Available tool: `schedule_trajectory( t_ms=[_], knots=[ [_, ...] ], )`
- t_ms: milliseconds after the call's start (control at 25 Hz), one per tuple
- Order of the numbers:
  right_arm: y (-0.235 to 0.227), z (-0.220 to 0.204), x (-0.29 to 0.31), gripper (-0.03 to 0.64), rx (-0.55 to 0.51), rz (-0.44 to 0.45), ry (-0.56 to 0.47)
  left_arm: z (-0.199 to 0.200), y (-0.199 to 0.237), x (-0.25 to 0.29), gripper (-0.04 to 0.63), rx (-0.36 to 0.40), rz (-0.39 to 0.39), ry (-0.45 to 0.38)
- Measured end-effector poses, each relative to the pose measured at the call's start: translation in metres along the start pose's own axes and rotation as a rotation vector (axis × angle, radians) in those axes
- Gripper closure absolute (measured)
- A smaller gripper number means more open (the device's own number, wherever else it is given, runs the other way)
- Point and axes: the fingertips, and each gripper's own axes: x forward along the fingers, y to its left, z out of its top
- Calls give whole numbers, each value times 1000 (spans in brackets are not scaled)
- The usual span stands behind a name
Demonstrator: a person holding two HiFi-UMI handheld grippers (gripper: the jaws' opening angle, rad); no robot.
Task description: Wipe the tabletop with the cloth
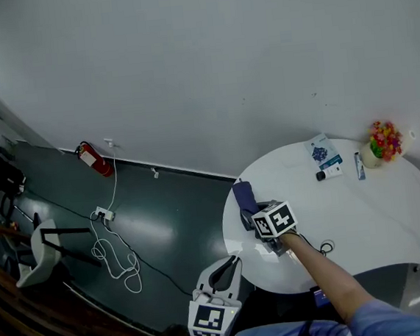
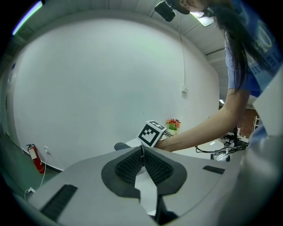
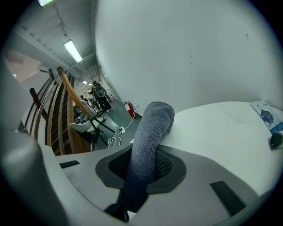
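A grey-blue cloth (image 3: 148, 145) is clamped in my right gripper (image 3: 146, 170) and its free end rests on the white round tabletop (image 3: 221, 128). From the head view the cloth (image 1: 244, 196) lies at the table's left edge, just beyond the right gripper (image 1: 263, 221) with its marker cube. The tabletop (image 1: 362, 215) is white and glossy. My left gripper (image 1: 222, 273) hangs off the table's left front side, over the floor. Its jaws meet with nothing between them (image 2: 142, 154).
At the table's far side lie a leaflet (image 1: 322, 153), a small black object (image 1: 320, 176), a slim tube (image 1: 359, 165) and a pot of coloured flowers (image 1: 382, 142). A black cable (image 1: 325, 248) lies near the front edge. On the floor are a fire extinguisher (image 1: 93, 160) and white cables (image 1: 113, 250).
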Motion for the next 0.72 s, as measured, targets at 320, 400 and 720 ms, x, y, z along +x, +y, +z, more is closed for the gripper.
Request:
schedule_trajectory(
  t_ms=[320, 400, 720],
  knots=[
    [-71, -31, -55, 541, 68, -80, -13, 23, -36, 38, 577, 16, -96, -26],
    [-91, -44, -74, 541, 82, -102, -11, 31, -53, 51, 577, -10, -134, -37],
    [-189, -104, -164, 541, 187, -190, -21, 55, -143, 121, 577, 36, -249, -24]
  ],
)
